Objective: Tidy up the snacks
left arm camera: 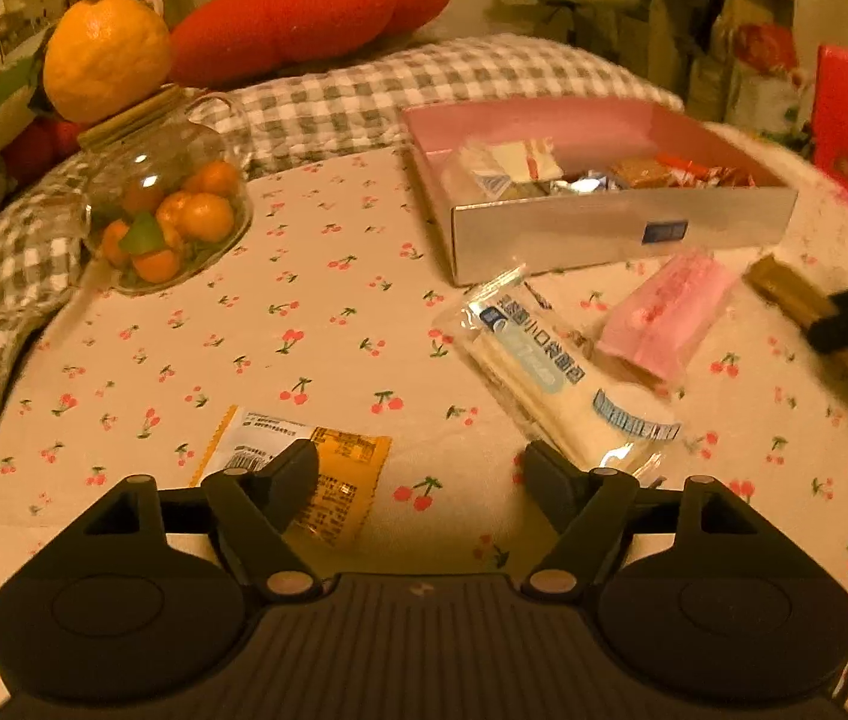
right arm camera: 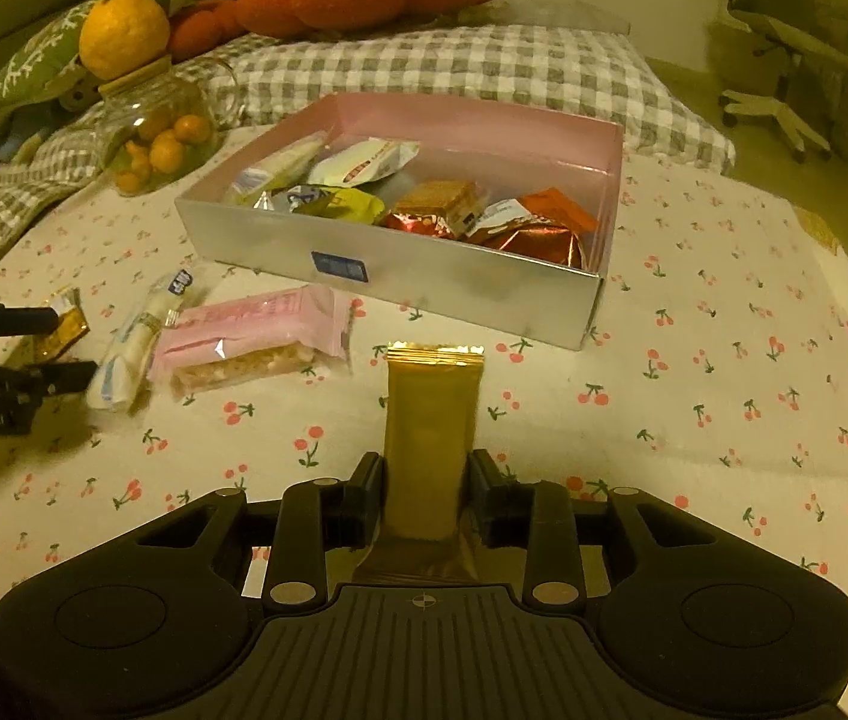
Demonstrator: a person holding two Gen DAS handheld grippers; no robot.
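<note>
Gold snack bar [right arm camera: 431, 444], lower end hidden, sits clamped in right gripper [right arm camera: 424, 495]; left gripper [left arm camera: 421, 474] seemingly released.

You get little legible print: white packet [left arm camera: 568, 384] carries blue characters, too blurred to read; orange packet [left arm camera: 328, 480] shows barcode, fine print unreadable; box [right arm camera: 400, 264] blue label illegible.

From your left wrist you look steeply down over the cherry-print cloth [left arm camera: 334, 312], close above it, with the silver box [left arm camera: 622, 228] ahead to the right; from your right wrist you face the same box [right arm camera: 400, 264] nearly head-on, equally close and tilted down; both views share the box, the pink packet [left arm camera: 664, 312] [right arm camera: 256, 330], the glass jar [left arm camera: 166, 204] [right arm camera: 160, 138] and the checked bedding [left arm camera: 424, 84] [right arm camera: 454, 66] behind.
</note>
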